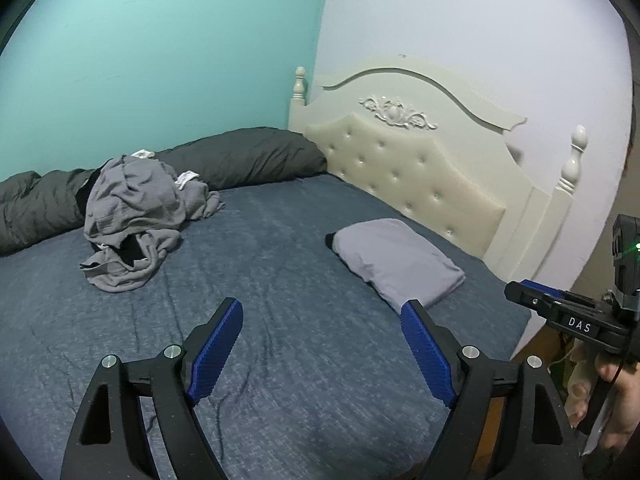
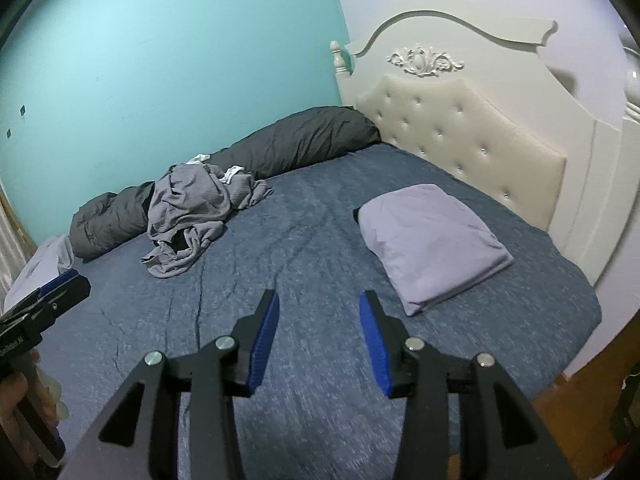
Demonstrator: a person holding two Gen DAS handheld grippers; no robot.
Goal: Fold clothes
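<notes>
Two grippers, both empty: my left gripper (image 1: 322,312) gapes wide, my right gripper (image 2: 318,304) half-spread. On the bed (image 1: 280,340), the pile (image 1: 136,216) lies far left, probably several garments; grabbing blindly could drag two. Folded shirt (image 2: 432,240) sits right.

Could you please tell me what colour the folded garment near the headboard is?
The folded cloth garment is pale lilac-grey, clearest in the right wrist view.

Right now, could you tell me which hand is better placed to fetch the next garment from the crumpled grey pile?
Probably the left. The pile lies toward its side of the bed, and its tool is open and empty. The right tool sits nearer the folded garment.
</notes>
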